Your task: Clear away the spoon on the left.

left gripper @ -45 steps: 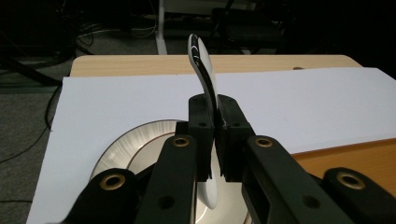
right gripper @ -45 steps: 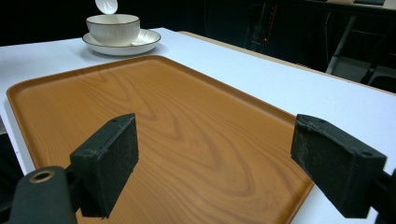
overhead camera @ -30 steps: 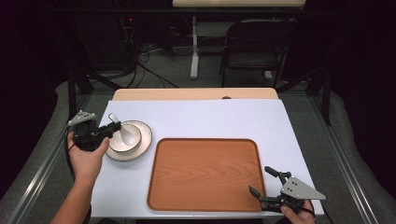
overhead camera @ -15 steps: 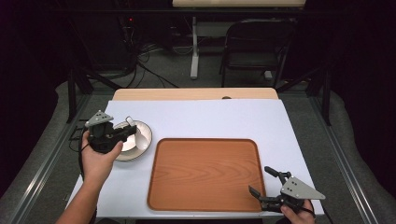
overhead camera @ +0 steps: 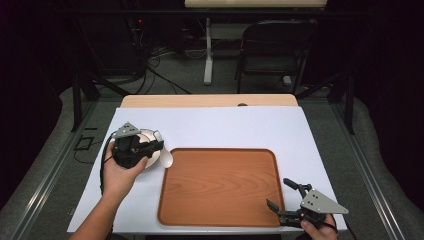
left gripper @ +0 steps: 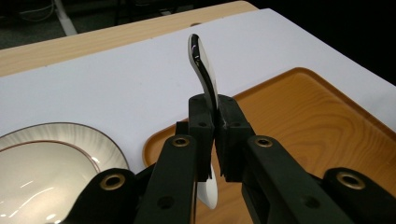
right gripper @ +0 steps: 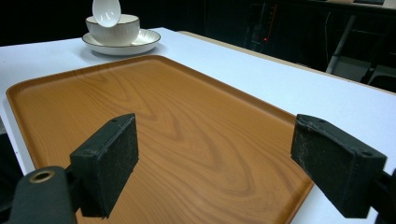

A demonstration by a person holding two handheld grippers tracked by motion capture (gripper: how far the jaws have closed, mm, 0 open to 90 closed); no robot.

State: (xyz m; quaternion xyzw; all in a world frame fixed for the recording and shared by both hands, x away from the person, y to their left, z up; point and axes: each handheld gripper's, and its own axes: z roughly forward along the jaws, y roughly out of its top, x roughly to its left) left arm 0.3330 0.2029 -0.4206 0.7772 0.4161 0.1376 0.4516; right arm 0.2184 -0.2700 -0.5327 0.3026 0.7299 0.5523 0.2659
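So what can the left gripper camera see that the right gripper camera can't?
Left gripper view alone: shut jaws of the left gripper pinching the white spoon by its handle.

Right gripper view alone: open jaws of the right gripper, and a bowl on the plate, with dark room behind.

Both: spoon, plate, wooden tray, white table.

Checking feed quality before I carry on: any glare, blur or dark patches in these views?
High view: table evenly lit, surroundings dark, left hand-held gripper slightly soft. Left gripper view: bright glare streak on the spoon handle, the near jaws a bit soft. Right gripper view: tray sharp with mild sheen, the bowl still clear, background nearly black.
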